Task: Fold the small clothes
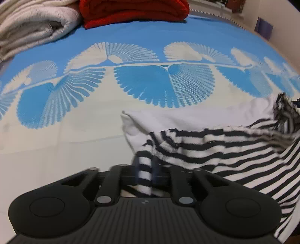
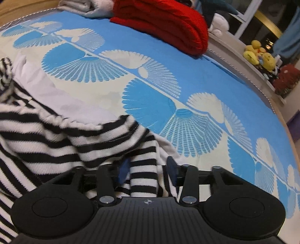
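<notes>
A black-and-white striped garment [image 1: 215, 148] with a white inner side [image 1: 187, 118] lies bunched on the bed, at the right of the left wrist view. My left gripper [image 1: 145, 165] is shut on a narrow fold of its striped cloth, which runs up between the two fingers. In the right wrist view the same striped garment [image 2: 46, 135] fills the left side. My right gripper [image 2: 148, 169] holds a thicker bunch of that cloth between its blue pads [image 2: 123, 170], jaws partly apart around it.
The bed has a blue and cream fan-patterned cover [image 1: 131, 84]. At its far edge lie a folded red knit [image 1: 131, 11] and a folded pale blanket [image 1: 31, 28]. Yellow plush toys [image 2: 260, 54] sit on a ledge beyond the bed's right edge.
</notes>
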The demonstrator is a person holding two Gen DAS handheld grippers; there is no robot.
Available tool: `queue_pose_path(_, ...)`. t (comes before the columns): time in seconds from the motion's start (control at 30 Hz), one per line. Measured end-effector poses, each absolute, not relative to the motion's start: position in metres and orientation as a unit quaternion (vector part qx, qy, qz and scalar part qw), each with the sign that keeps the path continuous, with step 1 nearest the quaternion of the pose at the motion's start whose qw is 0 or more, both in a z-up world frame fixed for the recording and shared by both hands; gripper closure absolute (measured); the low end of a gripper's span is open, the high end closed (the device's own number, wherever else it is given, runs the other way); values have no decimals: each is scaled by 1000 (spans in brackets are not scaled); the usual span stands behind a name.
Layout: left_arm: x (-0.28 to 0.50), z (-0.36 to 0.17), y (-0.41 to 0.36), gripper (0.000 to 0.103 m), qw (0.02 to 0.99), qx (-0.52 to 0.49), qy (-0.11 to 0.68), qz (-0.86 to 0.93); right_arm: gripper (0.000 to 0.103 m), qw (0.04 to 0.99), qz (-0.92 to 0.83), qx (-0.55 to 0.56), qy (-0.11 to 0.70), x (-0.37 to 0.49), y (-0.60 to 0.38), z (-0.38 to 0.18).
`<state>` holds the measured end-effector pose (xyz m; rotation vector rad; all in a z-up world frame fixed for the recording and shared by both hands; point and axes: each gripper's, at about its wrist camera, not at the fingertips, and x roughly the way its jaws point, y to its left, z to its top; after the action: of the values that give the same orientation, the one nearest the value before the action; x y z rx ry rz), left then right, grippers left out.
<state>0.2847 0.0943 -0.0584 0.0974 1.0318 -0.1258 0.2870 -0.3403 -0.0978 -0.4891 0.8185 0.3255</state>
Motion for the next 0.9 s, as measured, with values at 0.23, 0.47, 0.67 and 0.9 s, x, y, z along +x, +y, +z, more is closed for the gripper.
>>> queue_pose_path(0.23, 274, -16, 117, 102, 899, 15, 434, -57, 102, 908, 179, -132, 356, 286, -359, -53)
queue_pose_path(0.47, 275, 20, 147, 102, 938, -72, 338, 1, 102, 955, 94, 92, 266, 292, -421, -4)
queue_pose_path(0.67, 306, 3, 129, 102, 935, -49, 350, 25, 102, 945, 36, 105, 306, 312, -430, -22)
queue_pose_path(0.9, 349, -51, 137, 74, 892, -97, 439, 51, 100, 926, 1, 70, 370, 341, -417, -55)
